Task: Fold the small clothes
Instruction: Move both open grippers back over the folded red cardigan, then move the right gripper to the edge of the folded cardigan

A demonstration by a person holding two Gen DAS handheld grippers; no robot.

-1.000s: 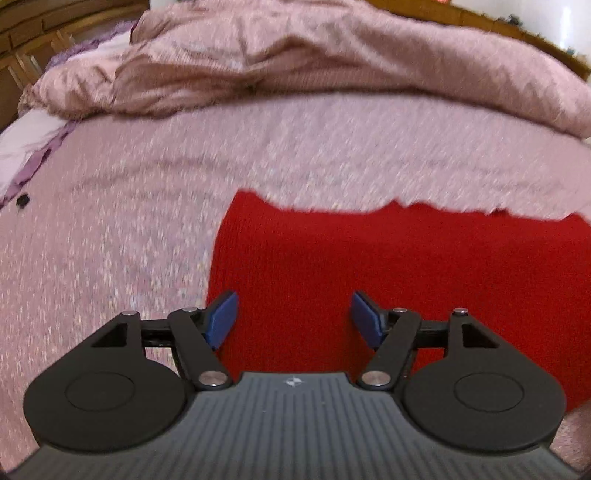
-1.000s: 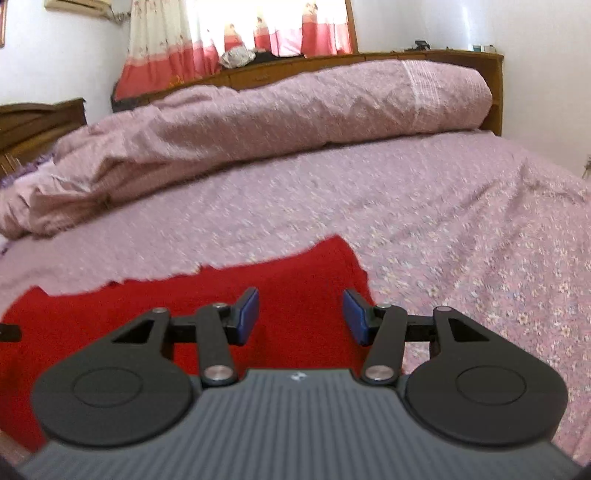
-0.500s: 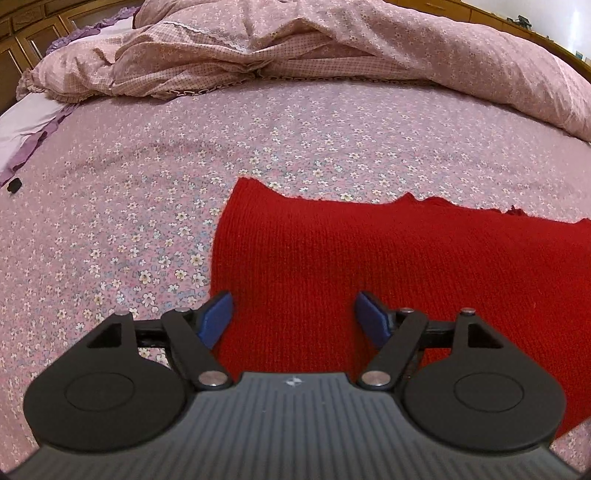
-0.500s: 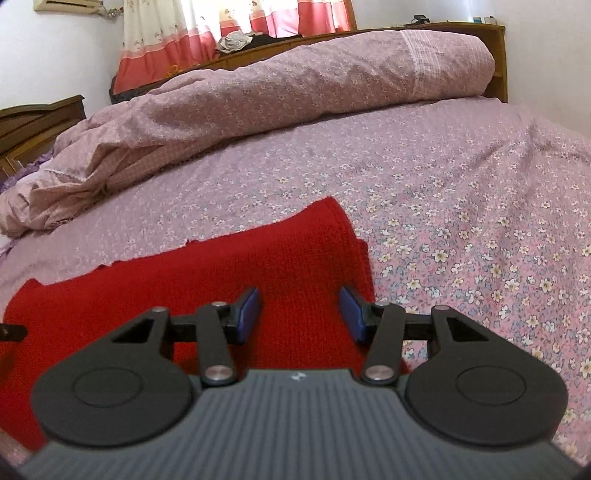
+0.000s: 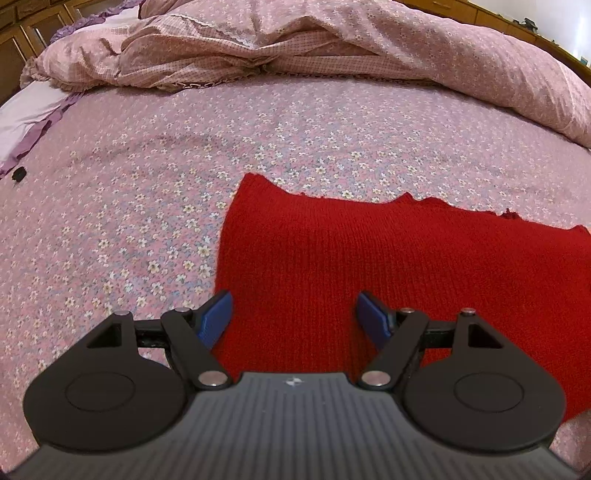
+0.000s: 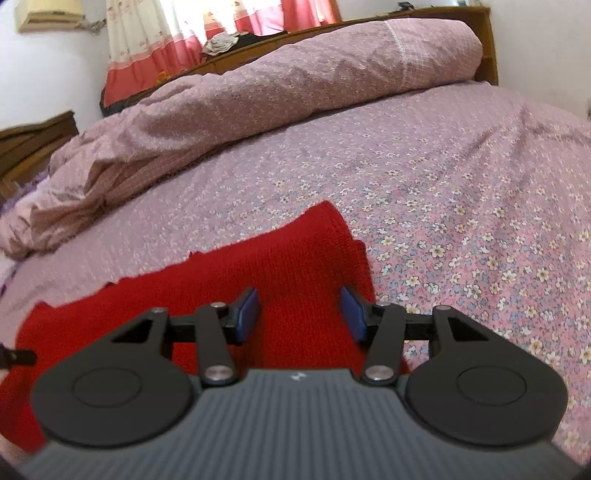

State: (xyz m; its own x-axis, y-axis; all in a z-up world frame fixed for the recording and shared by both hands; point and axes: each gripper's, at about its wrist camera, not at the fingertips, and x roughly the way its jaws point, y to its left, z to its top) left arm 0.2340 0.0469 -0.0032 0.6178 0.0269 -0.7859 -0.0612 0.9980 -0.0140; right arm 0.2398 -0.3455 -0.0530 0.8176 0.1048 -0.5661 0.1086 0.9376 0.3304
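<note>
A red knitted garment (image 5: 369,266) lies flat on the pink floral bedsheet (image 5: 147,206). In the left wrist view my left gripper (image 5: 293,317) is open and empty, its blue pads above the garment's near left part, the left pad by the garment's left edge. In the right wrist view the same garment (image 6: 288,266) fills the lower left. My right gripper (image 6: 300,314) is open and empty above the garment's right end, its right pad near the right edge.
A rumpled pink duvet (image 5: 332,40) lies across the far side of the bed, also in the right wrist view (image 6: 277,92). A small black object (image 5: 18,173) lies at the bed's left edge. A wooden headboard (image 6: 487,48) and curtains (image 6: 166,33) stand behind.
Both grippers have tilted down and moved in closer over the red garment, which now looks larger. Both stay open and empty. The garment has not moved.
</note>
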